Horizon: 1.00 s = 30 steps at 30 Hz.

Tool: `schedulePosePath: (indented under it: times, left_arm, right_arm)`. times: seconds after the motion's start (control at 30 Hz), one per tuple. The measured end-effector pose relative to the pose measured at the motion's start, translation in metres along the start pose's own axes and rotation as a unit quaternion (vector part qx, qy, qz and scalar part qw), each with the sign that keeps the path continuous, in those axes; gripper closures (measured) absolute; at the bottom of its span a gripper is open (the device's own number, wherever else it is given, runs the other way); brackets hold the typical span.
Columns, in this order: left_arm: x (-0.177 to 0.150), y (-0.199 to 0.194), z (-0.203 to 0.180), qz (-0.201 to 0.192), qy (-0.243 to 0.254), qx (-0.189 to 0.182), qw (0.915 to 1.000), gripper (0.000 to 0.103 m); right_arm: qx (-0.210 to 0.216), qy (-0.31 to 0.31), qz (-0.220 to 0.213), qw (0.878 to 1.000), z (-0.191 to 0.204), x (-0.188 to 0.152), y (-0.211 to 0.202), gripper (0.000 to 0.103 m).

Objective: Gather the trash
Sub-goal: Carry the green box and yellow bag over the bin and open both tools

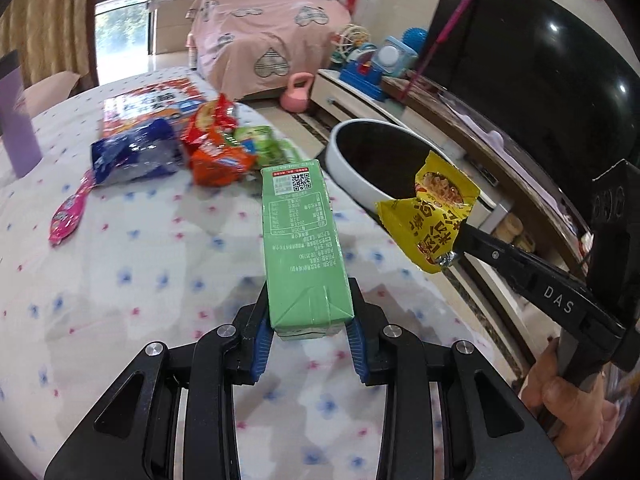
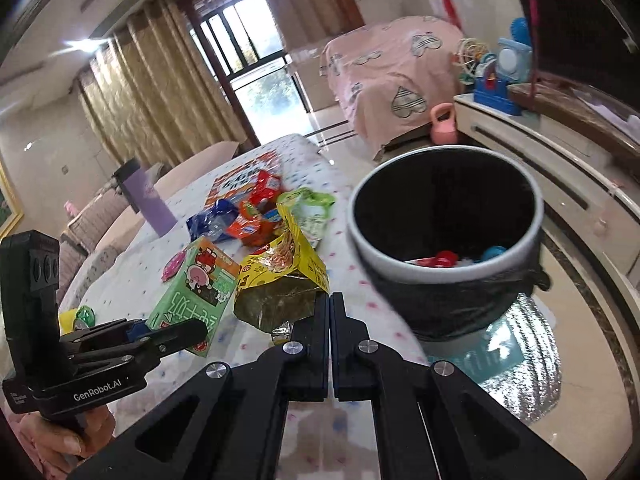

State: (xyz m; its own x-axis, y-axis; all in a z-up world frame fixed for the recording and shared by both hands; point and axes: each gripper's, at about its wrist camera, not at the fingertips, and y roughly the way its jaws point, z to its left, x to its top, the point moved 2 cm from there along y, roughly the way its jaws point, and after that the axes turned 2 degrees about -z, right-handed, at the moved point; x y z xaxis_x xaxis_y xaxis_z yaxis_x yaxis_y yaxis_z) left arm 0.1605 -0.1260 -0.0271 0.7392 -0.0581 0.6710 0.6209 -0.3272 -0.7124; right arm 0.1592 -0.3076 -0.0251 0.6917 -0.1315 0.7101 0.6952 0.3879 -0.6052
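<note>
My left gripper (image 1: pixel 310 334) is shut on a green drink carton (image 1: pixel 302 248) and holds it above the flowered tablecloth; the carton also shows in the right wrist view (image 2: pixel 196 284). My right gripper (image 2: pixel 330 304) is shut on a yellow snack wrapper (image 2: pixel 282 276), which also shows in the left wrist view (image 1: pixel 430 216), held near the rim of the white trash bin (image 1: pixel 356 176). The bin (image 2: pixel 440 268) has a black liner and some trash inside. More wrappers lie on the table: blue (image 1: pixel 134 154), orange-red (image 1: pixel 218 158), green (image 1: pixel 260 144) and pink (image 1: pixel 68 214).
A purple cup (image 1: pixel 18 128) stands at the table's left. A red printed box (image 1: pixel 152 102) lies at the far side. A TV (image 1: pixel 540 64) and cabinet with toys (image 1: pixel 376 64) are to the right. A pink kettlebell (image 1: pixel 298 94) sits on the floor.
</note>
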Motion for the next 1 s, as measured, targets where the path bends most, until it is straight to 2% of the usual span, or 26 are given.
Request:
schedulePosePath:
  times: [0.47, 1.0]
  left_arm:
    - [0.014, 0.010, -0.037, 0.002, 0.037, -0.010, 0.9992, 0.072]
    - [0.038, 0.035, -0.065, 0.008, 0.063, -0.018, 0.9978, 0.072]
  right_arm:
    - [-0.018, 0.025, -0.023, 0.999, -0.035, 0.003, -0.022, 0.103]
    - [-0.041, 0.035, -0.031, 0.998, -0.064, 0.020, -0.018, 0.103]
